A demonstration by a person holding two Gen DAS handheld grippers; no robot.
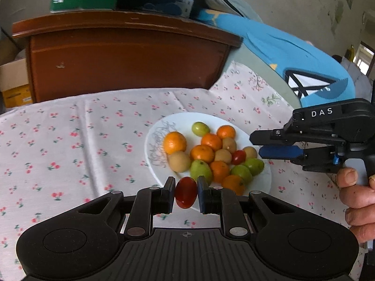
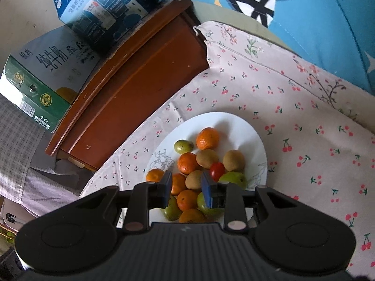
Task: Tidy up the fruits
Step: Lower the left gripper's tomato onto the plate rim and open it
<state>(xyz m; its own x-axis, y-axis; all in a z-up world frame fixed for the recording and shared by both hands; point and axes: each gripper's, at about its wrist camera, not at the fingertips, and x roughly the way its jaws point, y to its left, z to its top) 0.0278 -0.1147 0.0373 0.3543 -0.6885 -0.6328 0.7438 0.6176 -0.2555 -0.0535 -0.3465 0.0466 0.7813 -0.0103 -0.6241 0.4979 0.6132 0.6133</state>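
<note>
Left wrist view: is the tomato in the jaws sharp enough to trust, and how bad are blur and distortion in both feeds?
Left wrist view: the red tomato between the left gripper pads is sharp; the boxes at the top edge smear, and the cabinet bows with fisheye. Right wrist view: the white plate and fruit are clear in soft daylight, with no glare; the right gripper is slightly soft, the scene tilted.

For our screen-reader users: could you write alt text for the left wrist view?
The left gripper holds a red cherry tomato in its jaws above a white plate of oranges, green and brown fruits on a cherry-print cloth. The right gripper hovers at the right.
</note>
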